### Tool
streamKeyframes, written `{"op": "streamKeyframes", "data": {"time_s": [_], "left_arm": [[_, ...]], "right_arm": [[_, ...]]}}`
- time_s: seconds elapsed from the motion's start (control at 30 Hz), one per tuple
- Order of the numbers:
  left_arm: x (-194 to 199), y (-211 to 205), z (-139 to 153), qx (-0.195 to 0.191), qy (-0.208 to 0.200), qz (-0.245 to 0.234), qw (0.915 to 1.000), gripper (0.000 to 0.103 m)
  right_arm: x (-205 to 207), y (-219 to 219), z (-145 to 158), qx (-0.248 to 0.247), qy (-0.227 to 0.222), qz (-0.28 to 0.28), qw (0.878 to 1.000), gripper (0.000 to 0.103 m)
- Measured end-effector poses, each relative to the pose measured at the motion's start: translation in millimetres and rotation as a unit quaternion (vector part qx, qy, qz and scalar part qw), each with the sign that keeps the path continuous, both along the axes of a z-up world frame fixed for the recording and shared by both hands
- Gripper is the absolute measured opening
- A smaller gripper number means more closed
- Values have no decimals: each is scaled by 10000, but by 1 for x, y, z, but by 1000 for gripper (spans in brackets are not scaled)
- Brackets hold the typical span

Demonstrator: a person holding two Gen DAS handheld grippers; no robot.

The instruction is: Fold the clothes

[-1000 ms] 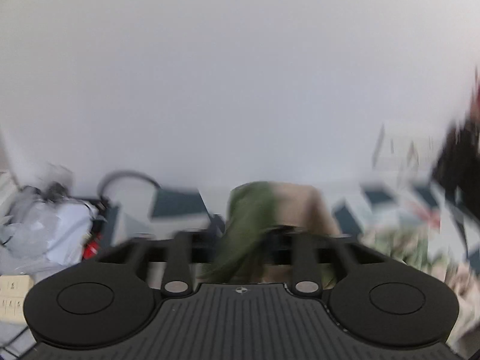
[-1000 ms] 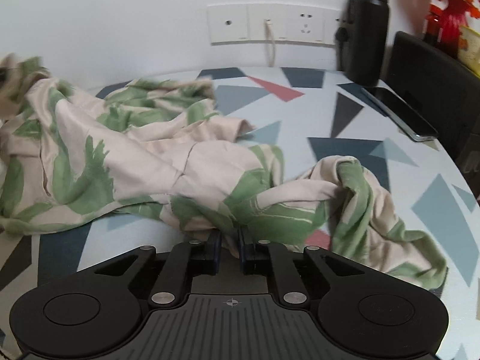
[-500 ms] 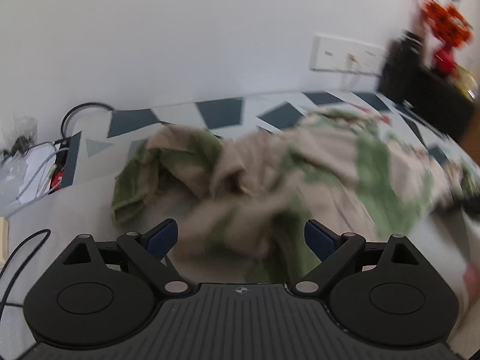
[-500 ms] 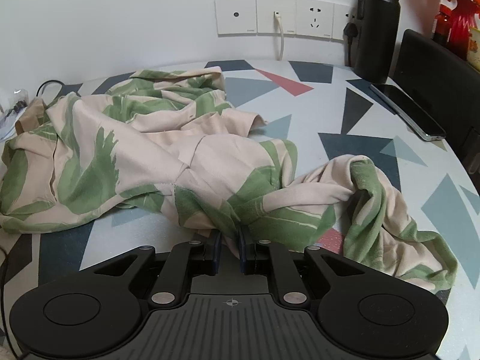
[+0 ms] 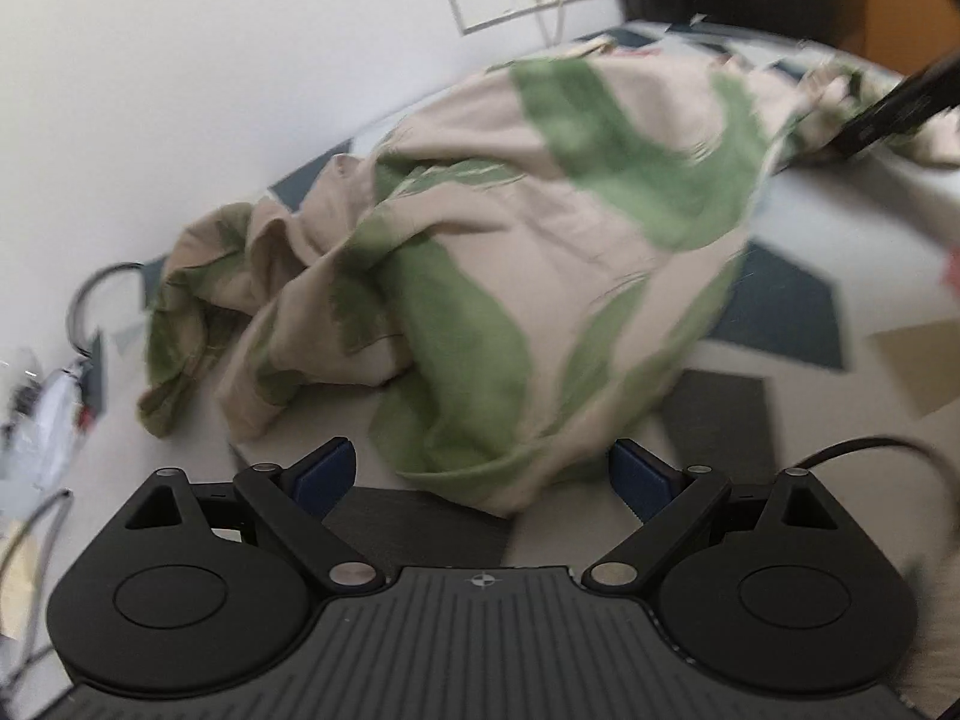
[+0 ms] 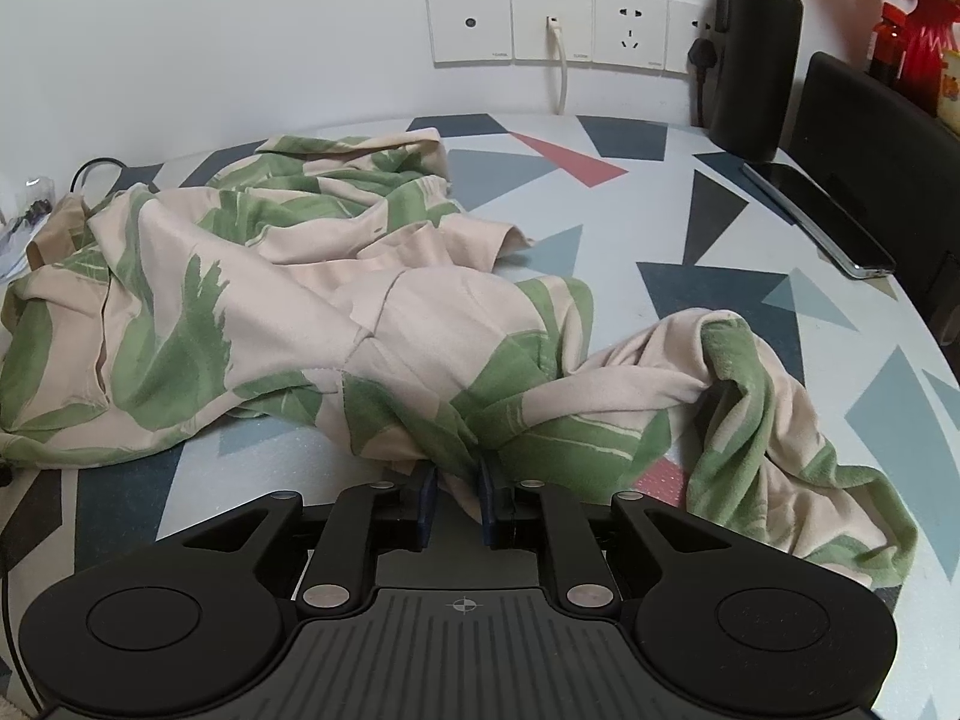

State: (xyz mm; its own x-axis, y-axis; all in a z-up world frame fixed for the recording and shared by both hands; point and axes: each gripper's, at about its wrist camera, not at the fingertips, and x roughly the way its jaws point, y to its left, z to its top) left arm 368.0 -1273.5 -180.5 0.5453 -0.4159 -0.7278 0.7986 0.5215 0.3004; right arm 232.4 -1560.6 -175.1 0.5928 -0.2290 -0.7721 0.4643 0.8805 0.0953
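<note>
A beige garment with green leaf print [image 6: 252, 312] lies crumpled across the patterned table [image 6: 690, 228]. My right gripper [image 6: 457, 498] sits low at the garment's near edge. A bunched fold of the fabric is pinched between its blue pads [image 6: 487, 498], and its jaws are opening. The same garment [image 5: 540, 252] is heaped in the left wrist view, blurred. My left gripper [image 5: 480, 468] stands open and wide just above the table. The garment's near hem lies between its fingers [image 5: 324, 471], and neither pad touches the cloth.
A black flask [image 6: 756, 54] stands at the back right by the wall sockets [image 6: 564, 27]. A phone [image 6: 822, 228] lies beside a dark chair back [image 6: 888, 156]. Cables and small clutter [image 5: 54, 420] sit at the table's left end.
My left gripper let go of the cloth it held up, opened wide, rolled and came down towards the heap. The garment's left part dropped onto the table. The right gripper stayed put.
</note>
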Motion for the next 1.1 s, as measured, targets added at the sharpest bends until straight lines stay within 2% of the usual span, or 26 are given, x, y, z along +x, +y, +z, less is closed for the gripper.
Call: {"op": "streamKeyframes", "data": {"time_s": [0.07,0.13,0.17,0.2,0.23,0.33,0.37,0.4,0.47,0.5,0.53,0.6,0.63,0.73,0.8,0.9,0.97,1.03,1.1], "left_arm": [[5,-1,1,67,-258,186,9995,80],[11,4,10,-113,-375,492,9980,40],[14,9,17,-309,-413,713,9961,34],[17,15,24,-505,-451,932,9933,20],[20,20,31,-701,-488,1151,9897,11],[31,41,51,-1260,-452,1746,9755,11],[35,48,55,-1380,-349,1882,9718,11],[38,52,55,-1440,-225,1971,9695,11],[38,60,51,-1525,75,1964,9686,17],[34,61,48,-1509,146,1914,9697,29],[30,61,44,-1464,175,1849,9716,50],[20,60,38,-1372,233,1720,9752,73],[16,59,34,-1326,262,1655,9769,74],[2,52,23,-1005,245,1392,9848,75],[-7,46,17,-722,130,1146,9907,79],[-16,33,9,-383,-140,813,9959,87],[-17,24,3,-252,-300,660,9971,87],[-15,15,-4,-140,-419,550,9975,87],[-14,8,-9,-101,-661,494,9965,92]], "right_arm": [[-1,1,3,-62,-39,6,10000,17],[-4,3,7,-223,-116,100,9996,21],[-5,4,9,-311,-158,160,9993,26],[-7,6,11,-426,-183,230,9987,31],[-8,9,12,-574,-179,304,9977,32],[-6,17,12,-949,-94,509,9941,39],[-5,20,12,-1034,-82,594,9928,45],[-4,23,12,-1095,-85,711,9914,48],[0,30,11,-1262,-82,923,9877,53],[3,34,10,-1353,-85,1014,9856,57],[5,37,10,-1443,-87,1105,9833,58],[10,44,10,-1608,-92,1275,9787,58],[12,45,9,-1607,-99,1301,9783,58],[20,42,9,-1465,-52,1299,9806,40],[20,35,11,-1191,-135,1204,9855,21],[15,25,17,-823,-366,913,9917,15],[12,20,19,-646,-448,792,9938,15],[11,19,19,-595,-455,752,9943,15],[11,20,20,-621,-448,754,9942,15]]}}
